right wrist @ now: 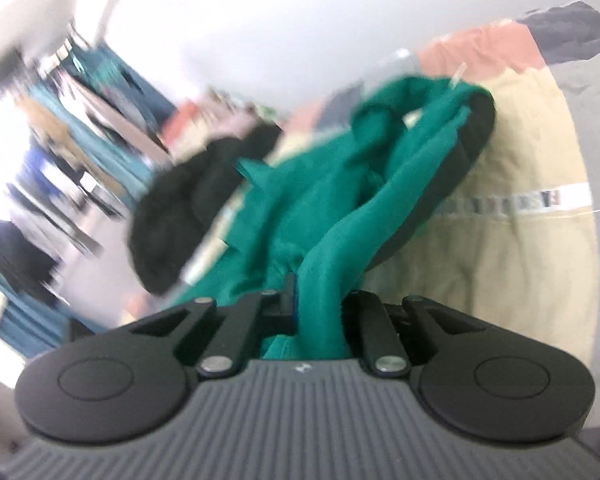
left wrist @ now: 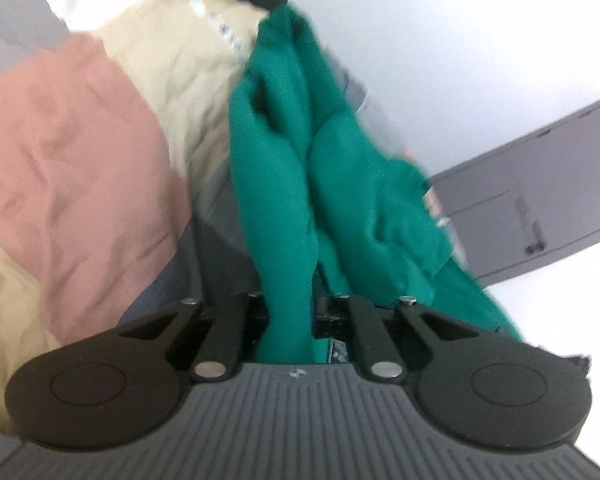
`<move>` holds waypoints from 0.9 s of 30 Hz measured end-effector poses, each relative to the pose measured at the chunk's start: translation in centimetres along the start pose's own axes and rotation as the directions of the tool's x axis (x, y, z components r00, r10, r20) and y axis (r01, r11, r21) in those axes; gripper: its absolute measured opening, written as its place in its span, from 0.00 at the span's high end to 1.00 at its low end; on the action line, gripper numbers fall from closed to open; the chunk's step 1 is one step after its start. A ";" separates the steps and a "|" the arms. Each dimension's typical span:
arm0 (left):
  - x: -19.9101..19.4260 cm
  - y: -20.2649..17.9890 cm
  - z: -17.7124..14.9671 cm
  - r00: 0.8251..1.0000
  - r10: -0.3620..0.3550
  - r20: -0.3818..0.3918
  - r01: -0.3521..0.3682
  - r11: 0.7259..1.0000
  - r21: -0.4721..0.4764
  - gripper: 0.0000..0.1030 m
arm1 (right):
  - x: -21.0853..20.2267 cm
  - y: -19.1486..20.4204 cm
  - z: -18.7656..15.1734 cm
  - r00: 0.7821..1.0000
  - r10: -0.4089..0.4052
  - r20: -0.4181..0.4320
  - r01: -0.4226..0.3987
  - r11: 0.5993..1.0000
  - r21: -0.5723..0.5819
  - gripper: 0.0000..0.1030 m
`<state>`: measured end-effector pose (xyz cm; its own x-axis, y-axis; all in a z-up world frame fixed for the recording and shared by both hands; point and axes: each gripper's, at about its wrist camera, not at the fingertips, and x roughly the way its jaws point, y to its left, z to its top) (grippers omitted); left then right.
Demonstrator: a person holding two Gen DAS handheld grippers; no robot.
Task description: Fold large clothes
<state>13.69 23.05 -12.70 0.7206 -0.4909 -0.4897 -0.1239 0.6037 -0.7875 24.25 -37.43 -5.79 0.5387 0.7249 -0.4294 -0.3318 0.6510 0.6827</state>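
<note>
A large green garment [left wrist: 300, 160] hangs bunched in the air, held at both ends. My left gripper [left wrist: 290, 312] is shut on a thick fold of it, and the cloth runs up and away from the jaws. In the right wrist view the same green garment [right wrist: 300, 208] is pinched by my right gripper [right wrist: 320, 312], which is shut on another fold. The other gripper's dark body [right wrist: 460, 152] shows at the cloth's far end. Both views are motion-blurred.
Below lies a bed cover with pink [left wrist: 72, 160], cream [left wrist: 180, 80] and grey patches. A black garment [right wrist: 180, 208] lies on it. A grey door [left wrist: 540, 184] and white wall stand to the right. A clothes rack [right wrist: 72, 120] stands far left.
</note>
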 end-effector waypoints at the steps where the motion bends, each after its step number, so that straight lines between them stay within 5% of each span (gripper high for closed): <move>1: -0.9 -0.2 0.0 1.000 -0.018 0.012 0.018 1.000 -0.006 0.91 | -0.7 0.3 -0.3 0.999 0.023 0.023 -0.023 1.000 0.015 0.89; 10: -10.6 -0.7 -2.6 0.980 -0.182 0.084 0.187 0.981 -0.053 0.93 | -8.7 1.8 -3.1 0.961 0.133 0.244 -0.171 0.975 0.139 0.91; 17: -12.1 -0.1 -3.0 0.978 -0.189 0.088 0.194 0.980 -0.050 0.93 | -7.4 1.8 -6.3 0.985 0.047 0.167 -0.084 0.971 0.225 0.92; 27: -8.7 -3.2 6.6 0.955 -0.215 0.204 0.229 0.972 -0.045 0.93 | -4.4 1.0 1.2 0.955 -0.043 0.294 -0.047 0.955 0.293 0.93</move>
<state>12.29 29.50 -3.43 0.8542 -0.4703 -0.2217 0.0137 0.4466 -0.8946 22.44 -40.21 -2.50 0.7564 0.5979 -0.2653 -0.1159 0.5216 0.8453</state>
